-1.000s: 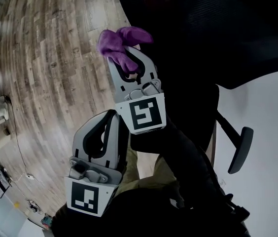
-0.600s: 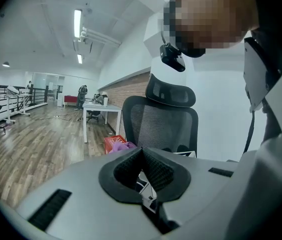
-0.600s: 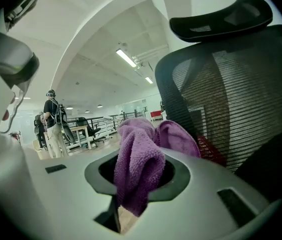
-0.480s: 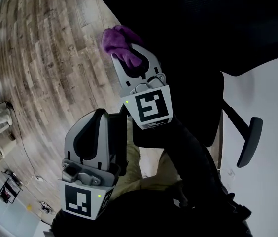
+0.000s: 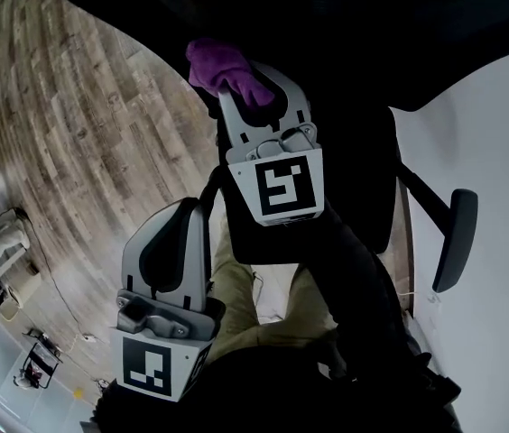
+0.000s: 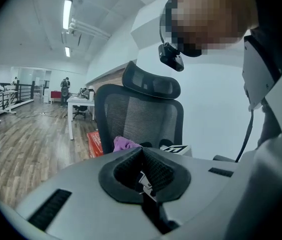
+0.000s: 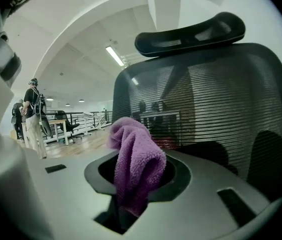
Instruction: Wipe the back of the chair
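The black mesh chair back point(image 7: 221, 99) is seen just ahead of the purple terry cloth point(image 7: 136, 169); contact cannot be confirmed. The cloth could be dragged loose if it is snagged on the mesh, as only a fold is pinched. The right tool point(image 7: 133, 184) is clamped on the cloth. The left tool point(image 6: 142, 156) is held lower, closed on nothing.

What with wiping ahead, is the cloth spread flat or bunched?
Bunched: the purple cloth is a crumpled lump clamped in the right gripper.
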A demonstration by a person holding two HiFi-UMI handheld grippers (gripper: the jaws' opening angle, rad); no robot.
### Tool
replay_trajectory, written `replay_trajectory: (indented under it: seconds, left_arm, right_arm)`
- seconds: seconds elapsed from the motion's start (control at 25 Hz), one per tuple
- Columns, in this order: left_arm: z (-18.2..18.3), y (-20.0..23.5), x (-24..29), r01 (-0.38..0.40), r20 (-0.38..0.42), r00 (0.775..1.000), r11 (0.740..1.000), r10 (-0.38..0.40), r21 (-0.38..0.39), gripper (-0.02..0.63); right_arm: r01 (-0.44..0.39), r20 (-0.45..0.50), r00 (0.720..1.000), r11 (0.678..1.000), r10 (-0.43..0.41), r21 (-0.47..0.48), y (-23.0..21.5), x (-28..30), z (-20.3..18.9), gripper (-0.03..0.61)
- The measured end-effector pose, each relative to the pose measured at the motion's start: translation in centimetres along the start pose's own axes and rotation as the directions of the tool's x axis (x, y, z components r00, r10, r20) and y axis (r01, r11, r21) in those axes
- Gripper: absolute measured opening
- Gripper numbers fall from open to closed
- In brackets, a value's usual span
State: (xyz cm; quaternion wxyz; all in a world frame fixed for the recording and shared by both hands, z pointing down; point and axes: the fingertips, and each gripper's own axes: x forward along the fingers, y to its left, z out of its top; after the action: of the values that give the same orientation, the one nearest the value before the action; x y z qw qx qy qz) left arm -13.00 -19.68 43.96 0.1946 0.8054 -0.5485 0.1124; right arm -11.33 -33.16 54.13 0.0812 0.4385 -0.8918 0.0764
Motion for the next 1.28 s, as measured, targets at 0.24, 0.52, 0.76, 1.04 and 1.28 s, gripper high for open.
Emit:
replay_trajectory:
  seconds: [0.24,0.52,0.76,1.04,1.28]
  left_arm:
    - [0.7,-5.4,2.8,0.08,0.004,0.997,0.996,-0.08,0.032,0.009]
    - [0.6,-11.2,6.4,0.172,-0.021,0.985,0.983,-0.171,0.059,0.009]
    - [0.0,-16.6,8.1,0.226,-0.073,0.972,0.972,-0.222,0.057,0.009]
    - [-0.4,-21.1,10.1,0.306,-0.091,0.95,0.948,-0.298,0.088,0.009]
    - [-1.1,-22.3,10.4,0.328,-0.121,0.941,0.94,-0.316,0.095,0.009]
  right_arm:
    - [0.096,0.007,0.995,0.995,-0.096,-0.006,-7.2,-4.0,0.1,0.1]
    - [0.239,-0.01,0.971,0.97,-0.239,0.044,-15.8,-8.9,-0.9,0.101]
    - [0.407,-0.046,0.913,0.911,-0.405,0.068,-24.7,-15.0,-2.2,0.1]
    - [0.616,-0.107,0.787,0.783,-0.608,0.09,-33.0,-22.1,-4.9,0.1]
    - [0.695,-0.14,0.718,0.713,-0.682,0.092,-34.0,-24.3,-6.7,0.1]
